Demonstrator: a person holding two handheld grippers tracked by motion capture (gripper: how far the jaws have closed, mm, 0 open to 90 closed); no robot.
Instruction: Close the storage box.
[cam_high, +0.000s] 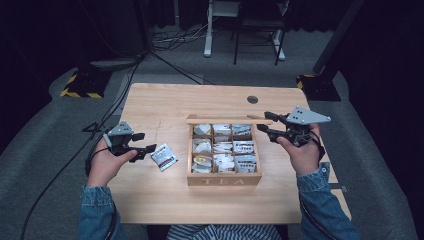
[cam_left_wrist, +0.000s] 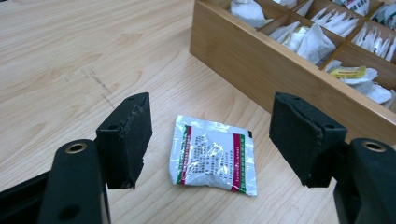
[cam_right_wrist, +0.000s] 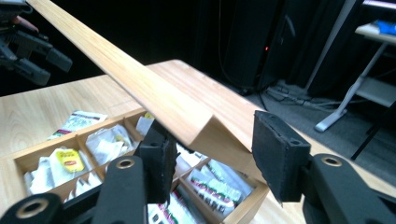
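High view. Tea box (cam_high: 224, 177) sits on the tabletop (cam_high: 165, 100) right of centre, nearer the front edge, lid (cam_high: 227, 120) raised along its far side. Compartments hold tea bags. A sachet (cam_high: 164, 156) lies flat on the tabletop just left of the box, apart from it. Left gripper (cam_high: 146, 142) is held just left of the sachet, jaws pointing at it. Right gripper (cam_high: 263, 122) is at the lid's right end, above the box's far right corner.

Left gripper view. Jaws stand wide apart, released, nothing between the pads. The sachet (cam_left_wrist: 214, 155) lies on the tabletop (cam_left_wrist: 70, 56) below and between them, untouched: silver, with red and green stripes and fine print. The box's (cam_left_wrist: 261, 70) side wall runs just beyond it.

Right gripper view. The lid's (cam_right_wrist: 154, 95) corner sits between the jaws. Left pad is against the lid's underside; right pad stands clear of the edge with a gap, so the grip is loosened, not clamped. The box (cam_right_wrist: 18, 163) with tea bags lies open below. The left gripper (cam_right_wrist: 39, 53) shows at the upper left.
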